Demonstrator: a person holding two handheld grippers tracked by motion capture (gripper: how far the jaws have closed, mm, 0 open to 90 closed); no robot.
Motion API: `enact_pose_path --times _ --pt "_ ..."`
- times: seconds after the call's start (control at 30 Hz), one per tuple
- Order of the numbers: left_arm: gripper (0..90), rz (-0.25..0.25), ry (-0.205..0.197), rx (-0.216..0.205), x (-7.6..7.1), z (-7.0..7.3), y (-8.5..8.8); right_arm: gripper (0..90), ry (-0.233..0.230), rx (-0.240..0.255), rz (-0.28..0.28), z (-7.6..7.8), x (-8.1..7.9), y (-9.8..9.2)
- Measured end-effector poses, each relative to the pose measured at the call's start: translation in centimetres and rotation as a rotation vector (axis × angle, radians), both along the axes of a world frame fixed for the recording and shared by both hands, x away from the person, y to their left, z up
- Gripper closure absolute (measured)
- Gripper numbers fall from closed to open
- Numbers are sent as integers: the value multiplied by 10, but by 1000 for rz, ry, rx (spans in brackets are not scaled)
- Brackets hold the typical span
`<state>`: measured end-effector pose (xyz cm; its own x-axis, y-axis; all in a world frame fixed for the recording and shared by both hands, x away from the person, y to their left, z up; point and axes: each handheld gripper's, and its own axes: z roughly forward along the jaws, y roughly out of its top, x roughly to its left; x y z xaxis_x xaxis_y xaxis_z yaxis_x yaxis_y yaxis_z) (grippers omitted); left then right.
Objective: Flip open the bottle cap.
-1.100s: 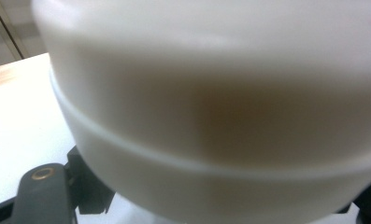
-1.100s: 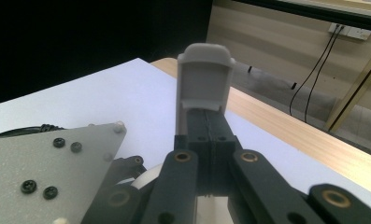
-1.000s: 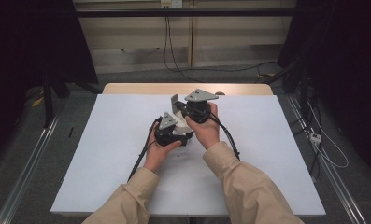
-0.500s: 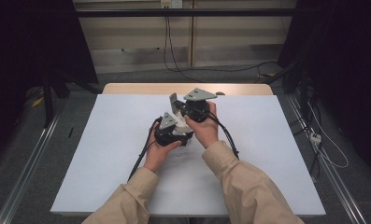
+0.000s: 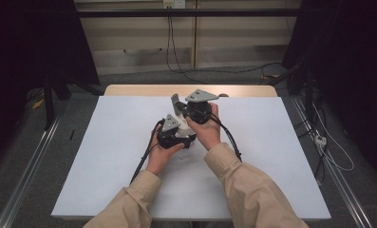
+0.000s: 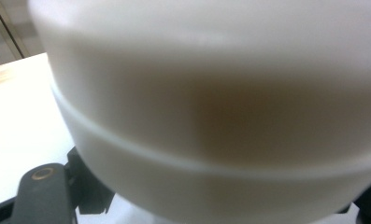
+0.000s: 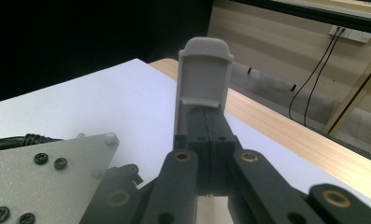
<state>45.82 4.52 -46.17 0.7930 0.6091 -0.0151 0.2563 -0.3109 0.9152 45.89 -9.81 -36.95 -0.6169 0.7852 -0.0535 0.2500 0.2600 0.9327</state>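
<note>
**Two claws drawn together over a white pot**

Nearest the person, just this side of the white pot [image 6: 211, 116], the left hand [image 5: 161, 154] cradles the left claw [image 5: 180, 129] from below. That claw is closed. The pot sits so tight against its camera that the pads are hidden, but since the pot hangs clear of the table [image 5: 105, 156], I judge this claw is what grips it, propped up to keep it steady.

Just beyond the pot, the right hand [image 5: 210, 133] holds the right claw [image 7: 205, 126] a little higher. Its jaws are pressed together with nothing showing between them, and a grey tip [image 7: 205, 74] stands up past them. It looks parked there ready to work on the pot, not carrying anything.

Farther from the pot, the table's wooden edge [image 5: 129, 90] runs across, with wall cables [image 5: 169, 42] behind.
</note>
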Motion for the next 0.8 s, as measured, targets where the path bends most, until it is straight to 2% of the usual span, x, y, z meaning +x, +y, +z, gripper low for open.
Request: enact_pose_path --times 0.23,0.3,0.37,0.8 --pt "187 -1 0 2 0 0 0 900 7 2 4 -2 2 1" --pt "187 7 15 -14 -1 0 -1 900 8 5 3 -2 3 1" --pt "187 0 0 2 0 0 0 900 7 7 4 -3 3 1" --pt "188 -1 -3 10 0 0 0 900 5 1 5 -4 5 2"
